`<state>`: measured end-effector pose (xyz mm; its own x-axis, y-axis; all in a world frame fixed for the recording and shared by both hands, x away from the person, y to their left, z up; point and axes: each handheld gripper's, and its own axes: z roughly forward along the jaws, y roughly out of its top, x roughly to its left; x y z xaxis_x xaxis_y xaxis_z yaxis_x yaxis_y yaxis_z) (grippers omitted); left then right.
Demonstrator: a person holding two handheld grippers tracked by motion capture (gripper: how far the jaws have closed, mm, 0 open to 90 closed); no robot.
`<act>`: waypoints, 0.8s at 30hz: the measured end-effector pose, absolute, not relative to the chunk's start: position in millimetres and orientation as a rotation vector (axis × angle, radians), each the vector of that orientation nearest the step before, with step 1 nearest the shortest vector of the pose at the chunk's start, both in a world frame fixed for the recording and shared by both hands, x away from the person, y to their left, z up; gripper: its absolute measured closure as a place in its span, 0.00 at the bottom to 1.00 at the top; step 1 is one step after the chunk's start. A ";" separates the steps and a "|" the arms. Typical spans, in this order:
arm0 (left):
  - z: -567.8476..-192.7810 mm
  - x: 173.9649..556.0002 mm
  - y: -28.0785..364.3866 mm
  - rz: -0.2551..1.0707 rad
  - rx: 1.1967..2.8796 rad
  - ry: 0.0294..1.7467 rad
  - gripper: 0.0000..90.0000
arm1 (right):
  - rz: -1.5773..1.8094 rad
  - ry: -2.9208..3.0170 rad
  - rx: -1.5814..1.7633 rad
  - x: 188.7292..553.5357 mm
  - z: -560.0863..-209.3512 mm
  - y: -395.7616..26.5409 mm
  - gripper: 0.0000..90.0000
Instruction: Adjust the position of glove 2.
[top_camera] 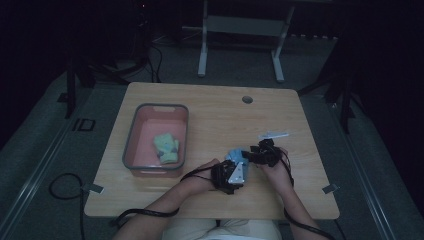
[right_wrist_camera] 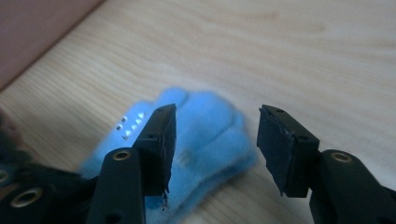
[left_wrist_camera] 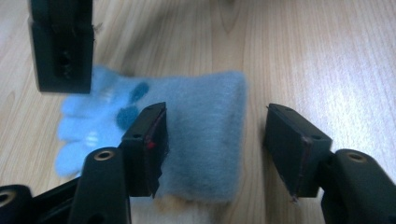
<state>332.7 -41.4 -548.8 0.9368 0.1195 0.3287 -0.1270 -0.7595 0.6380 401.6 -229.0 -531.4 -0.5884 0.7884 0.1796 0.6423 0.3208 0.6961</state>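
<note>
A fuzzy blue glove (top_camera: pixel 234 154) lies flat on the wooden table (top_camera: pixel 210 120), near its front middle. In the left gripper view its grey-blue cuff (left_wrist_camera: pixel 205 135) lies between and under my jaws, and its light blue fingers (left_wrist_camera: pixel 79 126) with dark dots point left. My left gripper (left_wrist_camera: pixel 215 116) is open low over the cuff, one jaw above the cloth and the other past its edge. My right gripper (right_wrist_camera: pixel 217 114) hangs open over the glove's finger end (right_wrist_camera: pixel 205 126), and one of its jaws (left_wrist_camera: pixel 60 46) rises at the top left of the left gripper view. In the high view both grippers (top_camera: pixel 236 164) (top_camera: pixel 252 155) meet at the glove.
A grey-rimmed bin (top_camera: pixel 131 145) with a pink inside stands on the left of the table and holds a green-yellow cloth item (top_camera: pixel 166 147). A small white object (top_camera: pixel 273 135) lies just beyond the right gripper. A round hole (top_camera: pixel 247 99) sits near the far edge.
</note>
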 end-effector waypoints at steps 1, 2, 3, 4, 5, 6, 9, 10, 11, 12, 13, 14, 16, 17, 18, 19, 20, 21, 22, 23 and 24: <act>-548.7 332.7 -41.6 0.466 2.393 -0.004 0.49 | 1.109 2.391 1.321 401.7 -534.1 -228.6 0.50; -548.6 333.0 -41.6 0.467 2.395 -0.001 0.51 | 1.103 2.396 1.324 401.7 -536.4 -228.8 0.50; -548.7 333.2 -41.7 0.465 2.397 0.000 0.54 | 1.101 2.400 1.335 401.6 -538.5 -228.6 0.48; -548.7 333.5 -41.7 0.468 2.400 -0.002 0.58 | 1.091 2.404 1.348 401.5 -540.4 -228.1 0.48; -548.6 334.3 -41.9 0.477 2.405 0.001 0.61 | 1.084 2.413 1.350 401.6 -542.4 -227.8 0.47; -548.3 335.2 -42.1 0.478 2.410 0.003 0.64 | 1.078 2.420 1.354 401.5 -544.2 -227.1 0.46; -547.9 335.0 -43.5 0.501 2.425 -0.010 0.71 | 1.051 2.426 1.341 398.1 -546.1 -223.8 0.45; -548.0 335.1 -43.5 0.501 2.425 -0.008 0.73 | 1.041 2.429 1.329 396.6 -546.0 -222.7 0.45; -548.2 335.4 -43.1 0.497 2.425 -0.007 0.74 | 1.032 2.431 1.318 395.3 -546.0 -221.7 0.47; -548.2 335.8 -42.5 0.493 2.423 -0.011 0.76 | 1.028 2.440 1.305 393.8 -545.8 -220.3 0.53; -548.1 336.8 -41.9 0.482 2.420 -0.004 0.78 | 1.036 2.458 1.290 393.0 -545.5 -219.2 0.59; -547.7 337.7 -41.5 0.471 2.421 -0.002 0.79 | 1.040 2.473 1.277 392.5 -545.4 -217.3 0.62; -546.8 339.1 -41.2 0.460 2.424 -0.004 0.80 | 1.051 2.490 1.258 392.7 -545.7 -215.3 0.68; -546.4 339.3 -41.3 0.457 2.426 -0.010 0.81 | 1.062 2.498 1.255 393.0 -546.0 -214.0 0.71; -545.7 339.7 -41.6 0.452 2.431 -0.013 0.81 | 1.070 2.507 1.248 393.0 -546.2 -212.6 0.75; -545.1 339.8 -41.7 0.451 2.435 -0.018 0.82 | 1.085 2.518 1.240 392.9 -546.8 -211.5 0.79; -544.5 339.8 -41.8 0.450 2.439 -0.021 0.82 | 1.090 2.522 1.234 392.9 -547.2 -210.9 0.81; -543.8 339.6 -41.7 0.448 2.442 -0.022 0.82 | 1.090 2.524 1.237 392.9 -546.8 -210.6 0.84; -543.5 339.5 -41.4 0.445 2.442 -0.022 0.83 | 1.093 2.526 1.234 392.5 -545.8 -210.1 0.86; -543.0 339.6 -40.8 0.436 2.442 -0.018 0.83 | 1.093 2.530 1.224 392.4 -545.2 -209.8 0.87; -541.4 339.6 -39.7 0.435 2.444 -0.016 0.83 | 1.100 2.534 1.214 392.0 -544.0 -209.5 0.88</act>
<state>339.6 -39.7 -541.4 0.9450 0.0962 0.3126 -0.1183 -0.7906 0.6007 392.0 -209.5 -544.0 -0.6697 0.7185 0.1880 0.6279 0.4126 0.6599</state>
